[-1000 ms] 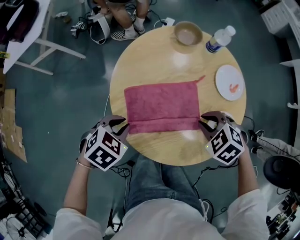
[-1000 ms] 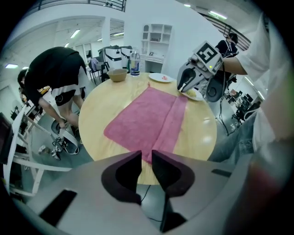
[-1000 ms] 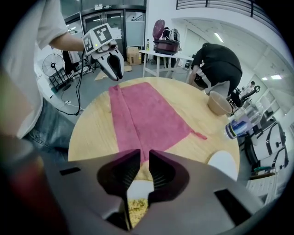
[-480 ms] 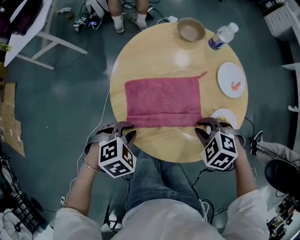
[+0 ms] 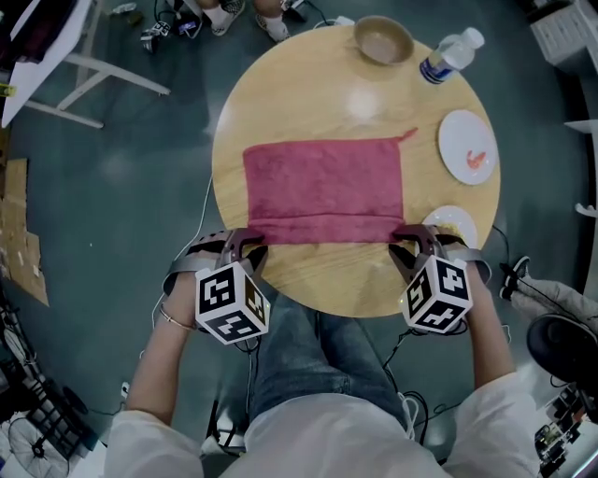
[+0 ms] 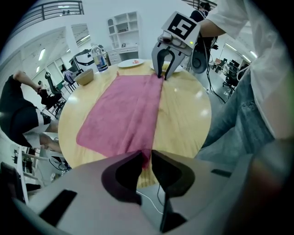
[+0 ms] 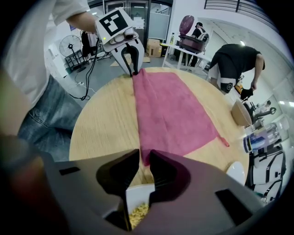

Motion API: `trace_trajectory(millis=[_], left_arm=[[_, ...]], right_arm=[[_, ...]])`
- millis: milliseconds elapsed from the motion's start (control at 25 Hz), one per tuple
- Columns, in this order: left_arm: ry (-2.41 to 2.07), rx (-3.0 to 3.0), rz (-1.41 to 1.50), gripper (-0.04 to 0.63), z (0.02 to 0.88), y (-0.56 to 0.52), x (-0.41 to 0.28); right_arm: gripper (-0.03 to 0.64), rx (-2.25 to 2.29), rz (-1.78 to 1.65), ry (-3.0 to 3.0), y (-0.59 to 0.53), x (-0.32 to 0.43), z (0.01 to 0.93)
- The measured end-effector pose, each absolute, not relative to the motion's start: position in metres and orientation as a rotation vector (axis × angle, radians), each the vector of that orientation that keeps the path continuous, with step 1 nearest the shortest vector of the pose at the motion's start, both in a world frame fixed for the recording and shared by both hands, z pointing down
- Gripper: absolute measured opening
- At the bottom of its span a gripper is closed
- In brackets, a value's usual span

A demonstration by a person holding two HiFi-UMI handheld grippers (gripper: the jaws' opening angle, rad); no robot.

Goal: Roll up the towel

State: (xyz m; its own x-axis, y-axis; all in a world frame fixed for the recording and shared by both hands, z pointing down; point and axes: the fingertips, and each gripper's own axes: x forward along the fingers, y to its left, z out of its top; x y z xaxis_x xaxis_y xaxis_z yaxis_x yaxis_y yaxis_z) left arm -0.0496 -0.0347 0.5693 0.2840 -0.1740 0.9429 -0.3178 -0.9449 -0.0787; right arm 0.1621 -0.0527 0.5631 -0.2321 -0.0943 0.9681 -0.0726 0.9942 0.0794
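A red towel (image 5: 322, 187) lies flat on the round wooden table (image 5: 280, 93), with a narrow folded strip along its near edge. My left gripper (image 5: 245, 245) is shut on the towel's near left corner, and red cloth shows between its jaws (image 6: 146, 158). My right gripper (image 5: 408, 243) is shut on the near right corner (image 7: 144, 158). Both point steeply down at the table's near side. Each gripper view looks along the towel (image 6: 128, 110) (image 7: 170, 110) to the other gripper: the right gripper (image 6: 164, 69) and the left gripper (image 7: 130, 64).
At the table's far side stand a brown bowl (image 5: 383, 39) and a water bottle (image 5: 450, 54). A white plate (image 5: 467, 147) lies at the right edge. A small white dish (image 5: 448, 224) with yellowish food sits right beside my right gripper. A person's feet (image 5: 234, 9) show beyond the table.
Both grippers have rolled and sunk, so their marker cubes now sit nearer me instead of out to the sides. Their tips stay at the towel's near corners.
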Motion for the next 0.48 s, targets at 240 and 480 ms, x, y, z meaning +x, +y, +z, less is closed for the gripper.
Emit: trace_trajectory(millis=[240, 480], left_arm=[[-0.453, 2.406, 1.717, 0.067, 0.5696, -0.0329, -0.0503], [-0.412, 2.371, 1.712, 0.034, 0.5682, -0.0362, -0.0524]], right_arm=[[0.075, 0.110, -0.009, -1.798, -0.0510, 0.1611, 0.5618], [0.071, 0.088, 0.025, -1.796, -0.0513, 0.1599, 0.5593]])
